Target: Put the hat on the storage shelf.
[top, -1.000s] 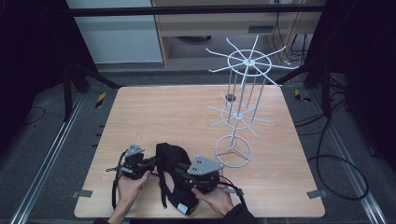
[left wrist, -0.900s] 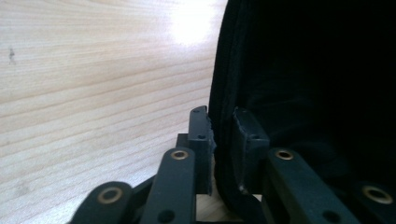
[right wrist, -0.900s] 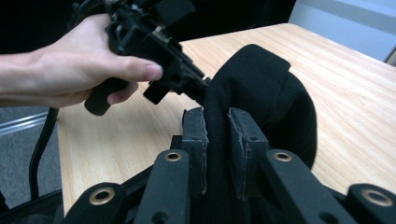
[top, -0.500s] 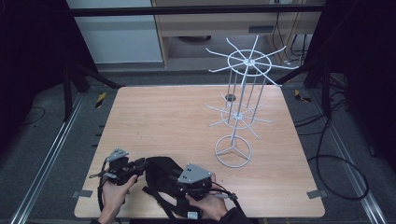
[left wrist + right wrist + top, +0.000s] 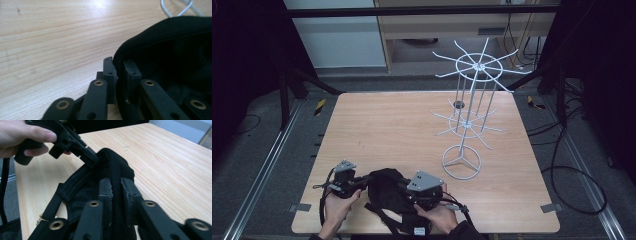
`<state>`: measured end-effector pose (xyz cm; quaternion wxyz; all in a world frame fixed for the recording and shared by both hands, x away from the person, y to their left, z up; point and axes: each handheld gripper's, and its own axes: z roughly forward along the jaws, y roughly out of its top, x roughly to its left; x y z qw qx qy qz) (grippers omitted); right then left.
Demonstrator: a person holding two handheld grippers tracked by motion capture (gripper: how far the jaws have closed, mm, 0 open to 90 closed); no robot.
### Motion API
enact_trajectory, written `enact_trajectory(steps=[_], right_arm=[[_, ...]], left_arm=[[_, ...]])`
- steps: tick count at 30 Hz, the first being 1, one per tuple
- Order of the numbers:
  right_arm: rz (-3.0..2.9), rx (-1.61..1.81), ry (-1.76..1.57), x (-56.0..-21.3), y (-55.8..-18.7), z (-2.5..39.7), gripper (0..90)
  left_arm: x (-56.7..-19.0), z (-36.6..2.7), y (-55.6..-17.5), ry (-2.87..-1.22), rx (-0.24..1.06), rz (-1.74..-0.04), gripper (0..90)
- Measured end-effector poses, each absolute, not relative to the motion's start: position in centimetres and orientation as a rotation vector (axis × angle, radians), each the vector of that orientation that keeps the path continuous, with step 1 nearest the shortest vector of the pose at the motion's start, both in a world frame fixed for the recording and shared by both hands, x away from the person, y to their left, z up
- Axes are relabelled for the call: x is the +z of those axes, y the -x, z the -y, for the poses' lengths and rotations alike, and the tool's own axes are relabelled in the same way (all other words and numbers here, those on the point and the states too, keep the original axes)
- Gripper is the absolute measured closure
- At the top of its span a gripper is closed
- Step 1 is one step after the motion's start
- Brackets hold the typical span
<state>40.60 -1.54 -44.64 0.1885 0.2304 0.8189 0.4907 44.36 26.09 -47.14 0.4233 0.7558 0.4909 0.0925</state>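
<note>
At the near edge of the wooden table (image 5: 412, 130), I have one black cap (image 5: 387, 192) held between both tools. It is soft, dark fabric, crumpled, with a rounded seamed rim and black straps trailing off the table edge; its inside reads only as shadow. Left gripper (image 5: 119, 72): jaws clamped on the rim, cloth pinched between the pads. Right gripper (image 5: 116, 190): jaws closed on a fold of the same fabric, a narrow band of cloth between them. Count: one cap, two grippers, two hands, one white wire display rack (image 5: 469, 107) standing well apart on the far right of the table. In the high view the left hand (image 5: 337, 210) and right hand (image 5: 439, 217) are cut off by the bottom edge, and the cap's front is hard to make out against the black tooling.
</note>
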Motion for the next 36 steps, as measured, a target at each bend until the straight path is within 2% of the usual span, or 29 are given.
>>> enact_trajectory(steps=[2,5,9,12,13,16,17,18,19,22,26,31,35,36], right_arm=[[-2.300,1.377,-0.686,-44.4,-40.9,1.9,63.2],[-2.309,1.383,-0.730,-44.0,-40.9,2.6,53.6],[-2.356,1.371,-0.779,-44.4,-40.6,3.5,48.2],[-2.388,1.339,-0.802,-45.0,-40.4,3.8,47.9],[-2.405,1.292,-0.834,-45.6,-40.4,3.9,49.3],[-2.442,1.315,-0.904,-46.2,-41.1,4.2,61.9],[-2.442,1.315,-0.904,-46.2,-41.1,4.2,61.9],[-2.421,1.318,-0.916,-45.9,-41.3,4.2,72.9],[-2.398,1.316,-0.914,-45.7,-41.4,4.2,76.5],[-2.264,1.319,-0.901,-44.7,-41.5,4.6,80.4],[-2.175,1.322,-0.801,-43.8,-41.0,4.8,80.9],[-2.213,1.303,-0.705,-44.3,-40.6,4.1,80.9],[-2.246,1.240,-0.665,-45.4,-40.2,3.2,80.9],[-2.246,1.219,-0.688,-45.5,-40.1,3.0,80.9]], left_arm=[[-46.9,-26.2,-44.2,-1.879,0.266,-1.233,83.7],[-46.4,-26.6,-44.0,-1.838,0.320,-1.239,84.2],[-46.0,-27.1,-43.8,-1.785,0.363,-1.256,84.4],[-45.7,-27.5,-43.7,-1.752,0.379,-1.261,84.5],[-45.6,-27.7,-43.7,-1.738,0.384,-1.259,84.5],[-45.4,-27.7,-43.7,-1.727,0.397,-1.251,84.4],[-45.4,-27.6,-43.7,-1.724,0.396,-1.246,84.4],[-45.3,-27.6,-43.8,-1.710,0.403,-1.237,84.4],[-45.3,-27.5,-44.0,-1.702,0.395,-1.230,84.3],[-45.6,-26.9,-44.6,-1.717,0.403,-1.210,83.9],[-46.7,-25.8,-45.5,-1.773,0.378,-1.226,83.1],[-47.6,-25.7,-46.3,-1.794,0.343,-1.270,81.8],[-47.8,-26.5,-46.5,-1.795,0.316,-1.295,77.2],[-47.4,-26.8,-46.0,-1.786,0.328,-1.280,71.8]])
